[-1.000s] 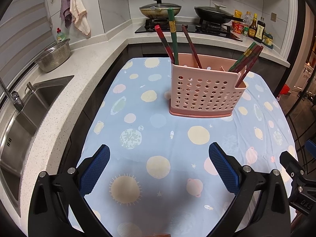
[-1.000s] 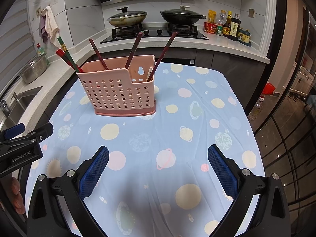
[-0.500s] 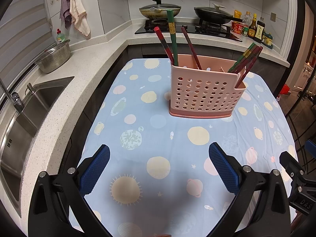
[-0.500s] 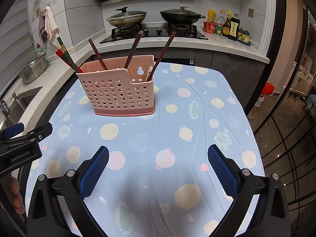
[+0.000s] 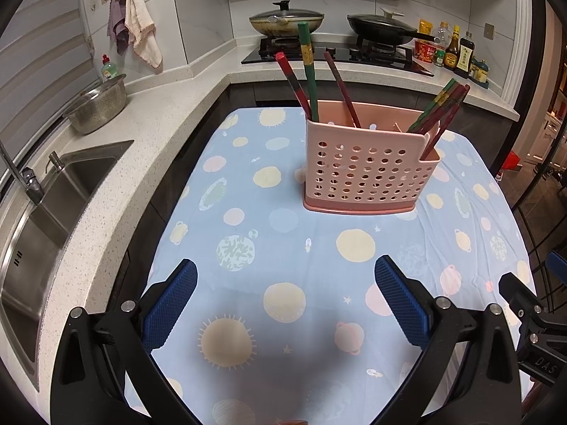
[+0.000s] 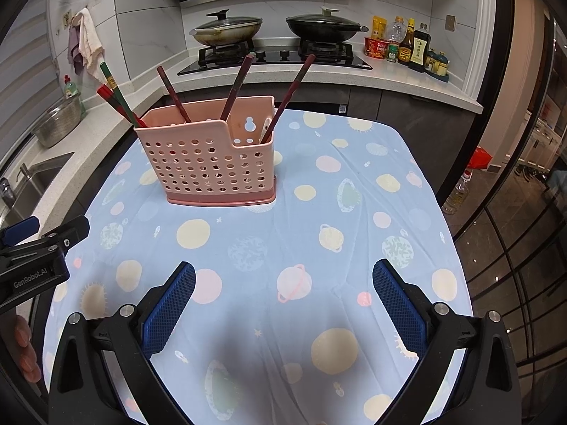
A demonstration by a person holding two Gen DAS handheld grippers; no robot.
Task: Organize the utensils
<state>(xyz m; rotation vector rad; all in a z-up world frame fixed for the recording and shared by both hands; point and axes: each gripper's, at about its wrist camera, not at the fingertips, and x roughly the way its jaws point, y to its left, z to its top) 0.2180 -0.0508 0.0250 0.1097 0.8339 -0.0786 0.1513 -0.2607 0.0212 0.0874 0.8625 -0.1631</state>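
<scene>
A pink perforated utensil holder [image 5: 368, 170] [image 6: 212, 163] stands upright on a table under a blue planet-print cloth [image 5: 283, 248] [image 6: 354, 219]. Several red, green and dark chopsticks [image 5: 307, 71] [image 6: 234, 85] lean out of its compartments. My left gripper [image 5: 285, 295] hovers open over the cloth, well short of the holder, with nothing between its blue pads. My right gripper [image 6: 283, 292] is open too, empty, in front of and to the right of the holder. In the right wrist view, the left gripper's side shows at the left edge.
A steel sink [image 5: 53, 205] and colander [image 5: 97, 106] sit on the white counter at left. Two lidded pans [image 6: 226, 30] rest on the stove behind, with sauce bottles [image 6: 413, 47] to its right. Glass doors stand on the right.
</scene>
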